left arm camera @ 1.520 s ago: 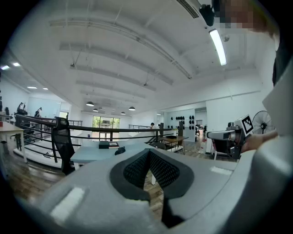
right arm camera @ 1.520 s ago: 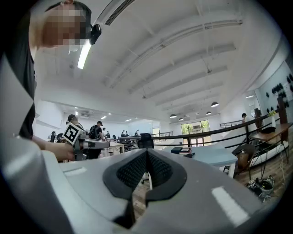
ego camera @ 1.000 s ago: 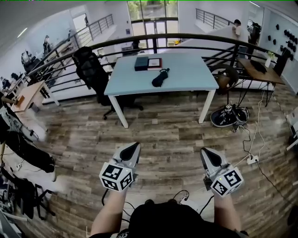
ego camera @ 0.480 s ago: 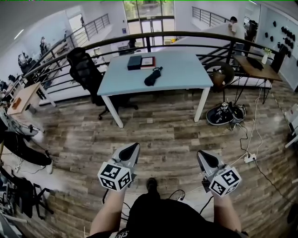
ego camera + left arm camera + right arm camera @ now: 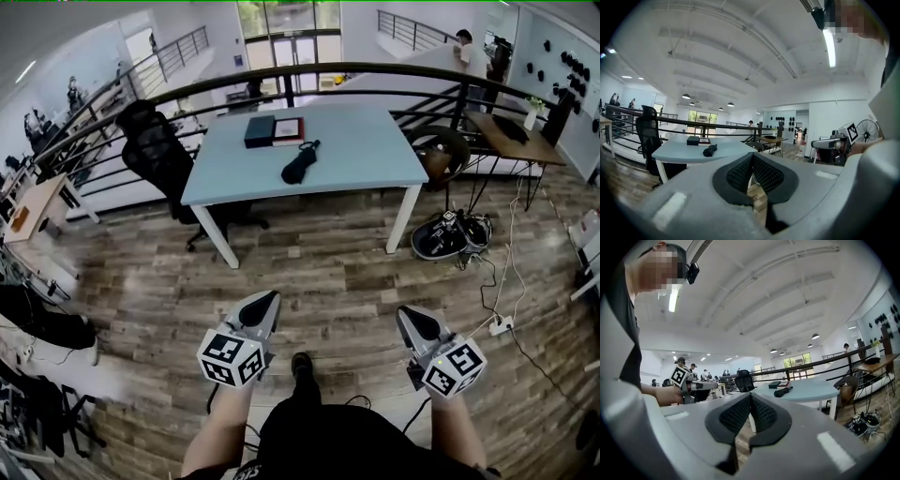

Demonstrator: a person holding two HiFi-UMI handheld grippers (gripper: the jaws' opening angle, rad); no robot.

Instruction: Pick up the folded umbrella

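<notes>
My left tongs (image 5: pixel 267 302) and right tongs (image 5: pixel 409 319) are both closed, pads together with nothing between them. I hold them low in front of me, pointing ahead, since there is nothing within reach to grip. A stretch of wood floor (image 5: pixel 328 272) lies between me and the pale table (image 5: pixel 375 159). The folded umbrella (image 5: pixel 300 164) lies near the table's middle, just in front of a dark box (image 5: pixel 260 130) and a book (image 5: pixel 288 129) — well apart from me. I judge I need to get closer and open one pair first.
</notes>
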